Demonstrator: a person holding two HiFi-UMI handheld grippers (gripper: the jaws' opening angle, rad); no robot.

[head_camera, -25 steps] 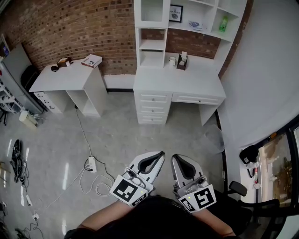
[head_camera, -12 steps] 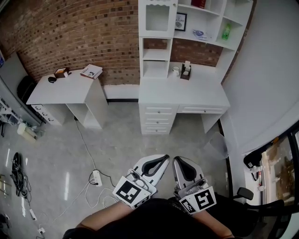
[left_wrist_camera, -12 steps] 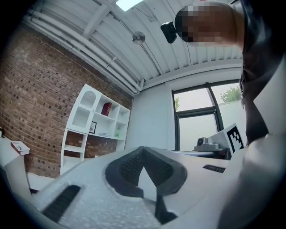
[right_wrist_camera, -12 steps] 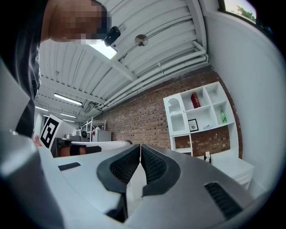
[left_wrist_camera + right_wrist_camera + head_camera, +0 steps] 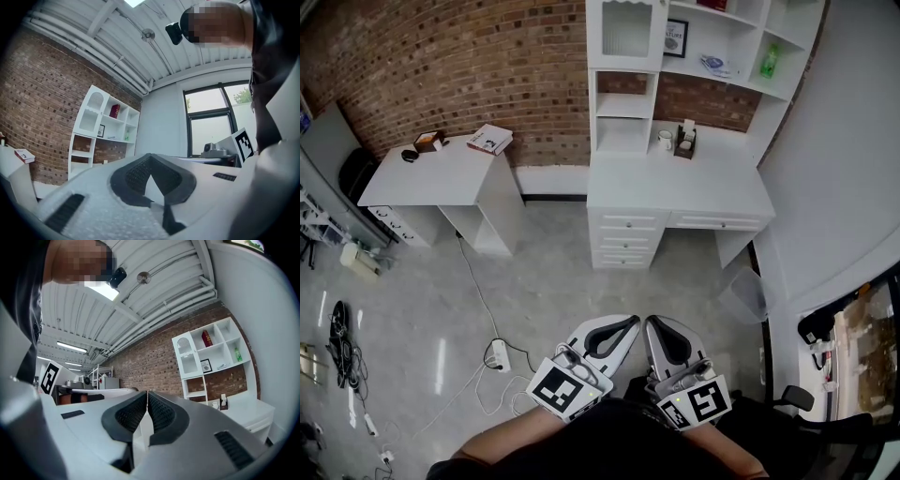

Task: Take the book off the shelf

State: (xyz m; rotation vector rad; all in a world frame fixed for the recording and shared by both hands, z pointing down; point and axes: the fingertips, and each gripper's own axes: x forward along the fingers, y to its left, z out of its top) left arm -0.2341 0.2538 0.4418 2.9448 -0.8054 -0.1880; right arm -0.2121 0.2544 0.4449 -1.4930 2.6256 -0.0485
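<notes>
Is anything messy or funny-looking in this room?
Only the floor: a white power strip lies in the open with its cords looped loosely, and more cables trail along the left edge. The white desk and shelves look tidy.

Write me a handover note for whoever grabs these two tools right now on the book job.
Left tool: shut, empty.
Right tool: shut, empty.
Both are held close to the body, aimed at the white shelf unit, well short of it.
Red book: upright in a top-row compartment, untouched.
Done: nothing yet.
Left: walk up, open a tool, grip the book, pull it off the shelf.
</notes>
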